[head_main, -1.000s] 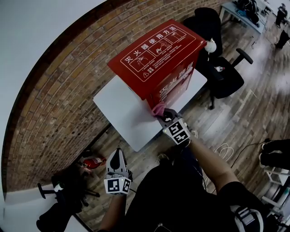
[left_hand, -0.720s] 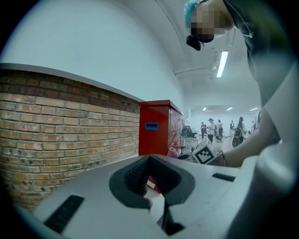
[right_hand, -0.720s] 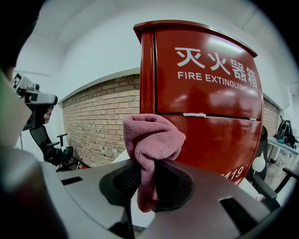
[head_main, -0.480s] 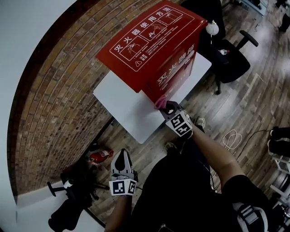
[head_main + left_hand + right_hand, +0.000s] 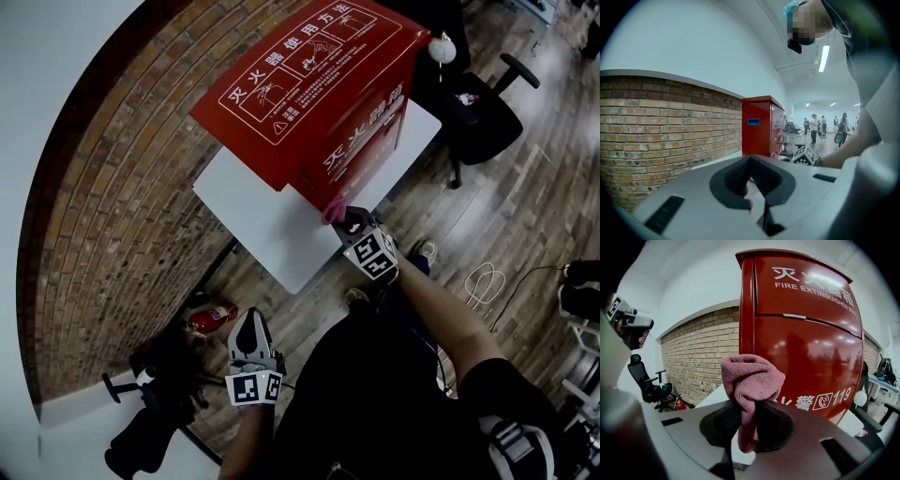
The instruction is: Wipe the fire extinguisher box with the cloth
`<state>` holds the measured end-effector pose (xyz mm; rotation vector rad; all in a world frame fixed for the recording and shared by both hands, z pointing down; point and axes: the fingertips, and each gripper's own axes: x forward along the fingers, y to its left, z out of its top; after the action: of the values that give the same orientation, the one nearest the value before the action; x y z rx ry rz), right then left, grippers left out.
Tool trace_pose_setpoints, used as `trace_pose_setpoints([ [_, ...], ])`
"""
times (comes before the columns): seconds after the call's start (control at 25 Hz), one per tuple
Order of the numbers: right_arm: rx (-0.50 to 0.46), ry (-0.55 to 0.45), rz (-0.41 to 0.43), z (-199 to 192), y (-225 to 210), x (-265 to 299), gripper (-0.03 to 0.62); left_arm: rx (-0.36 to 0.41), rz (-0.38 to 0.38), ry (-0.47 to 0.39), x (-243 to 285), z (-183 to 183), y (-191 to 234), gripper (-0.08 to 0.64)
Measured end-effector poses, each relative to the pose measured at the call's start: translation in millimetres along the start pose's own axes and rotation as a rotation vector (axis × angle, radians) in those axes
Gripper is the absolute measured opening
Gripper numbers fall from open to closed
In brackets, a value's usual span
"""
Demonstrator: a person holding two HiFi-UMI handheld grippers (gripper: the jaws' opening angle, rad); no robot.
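Note:
The red fire extinguisher box [image 5: 309, 84] stands upright on a white table [image 5: 253, 216]. My right gripper [image 5: 345, 221] is shut on a pink cloth [image 5: 331, 214], which is bunched against the lower front corner of the box. In the right gripper view the cloth [image 5: 750, 378] bulges above the jaws of the right gripper [image 5: 747, 420], right in front of the box's red door [image 5: 806, 348]. My left gripper [image 5: 247, 322] hangs low beside the person, well clear of the table, jaws together and empty. From the left gripper [image 5: 750, 180] the box [image 5: 757, 126] shows farther off.
A brick wall [image 5: 122, 187] runs behind the table. Black office chairs [image 5: 478, 122] stand at the right of the table. A small red extinguisher [image 5: 211, 316] lies on the wooden floor, with dark gear [image 5: 150, 403] at lower left. A white cable [image 5: 483, 281] lies at the right.
The head view has shifted a little. The right gripper keeps the cloth at the box's lower front corner, with only a slight move. The left gripper stays low.

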<state>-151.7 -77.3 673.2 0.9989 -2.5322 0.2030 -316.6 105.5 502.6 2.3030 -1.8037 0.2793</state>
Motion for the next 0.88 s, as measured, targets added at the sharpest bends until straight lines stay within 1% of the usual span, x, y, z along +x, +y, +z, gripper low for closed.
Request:
trace_pose_setpoints([
  [0.28, -0.005, 0.003, 0.024, -3, -7, 0, 0.06, -0.003, 0.0, -0.019, 19, 8, -13, 0.043],
  [0.44, 0.001, 0.021, 0.034, -8, -20, 1, 0.06, -0.015, 0.015, -0.035, 29, 16, -24, 0.043],
  [0.72, -0.015, 0.047, 0.061, -12, -36, 1, 0.06, -0.044, 0.057, -0.034, 39, 17, -30, 0.043],
  [0.88, -0.022, 0.043, 0.065, -14, -46, -1, 0.06, -0.044, 0.046, -0.039, 47, 19, -37, 0.043],
])
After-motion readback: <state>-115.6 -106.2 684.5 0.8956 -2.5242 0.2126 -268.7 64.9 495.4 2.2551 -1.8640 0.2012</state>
